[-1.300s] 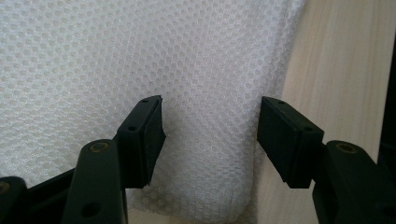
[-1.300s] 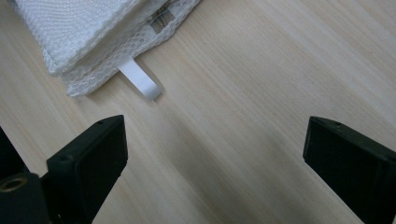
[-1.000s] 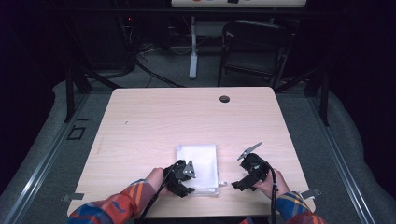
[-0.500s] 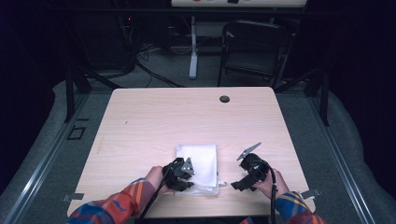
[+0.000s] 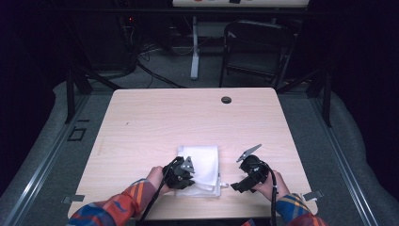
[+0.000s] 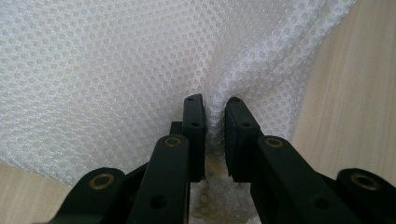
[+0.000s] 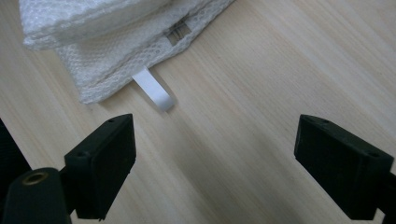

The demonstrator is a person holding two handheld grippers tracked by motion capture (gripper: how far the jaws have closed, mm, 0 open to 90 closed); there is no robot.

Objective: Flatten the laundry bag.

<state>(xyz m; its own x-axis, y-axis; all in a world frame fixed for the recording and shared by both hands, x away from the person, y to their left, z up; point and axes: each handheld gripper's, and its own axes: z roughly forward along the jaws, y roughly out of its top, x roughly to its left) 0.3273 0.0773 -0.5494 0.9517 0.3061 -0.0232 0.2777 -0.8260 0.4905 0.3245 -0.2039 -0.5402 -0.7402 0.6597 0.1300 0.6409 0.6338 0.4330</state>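
Two grippers low at near table (image 5: 141, 122) edge: left gripper (image 6: 214, 122) just closed, fingers (image 6: 194, 122) pinching a raised fold of white mesh bag (image 5: 201, 165); right gripper (image 7: 215, 163) beside it, fingers wide apart over bare wood, narrowing slightly. Just beyond, bag's white loop tab (image 7: 152, 88). Farther back, round grommet (image 5: 226, 100).

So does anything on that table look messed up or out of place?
Nothing damaged or spilled. The white mesh bag is bunched into a ridge where the left tongs, which have just been closing, pinch it. A white loop sticks out from its corner. The right tongs hang open over bare table.
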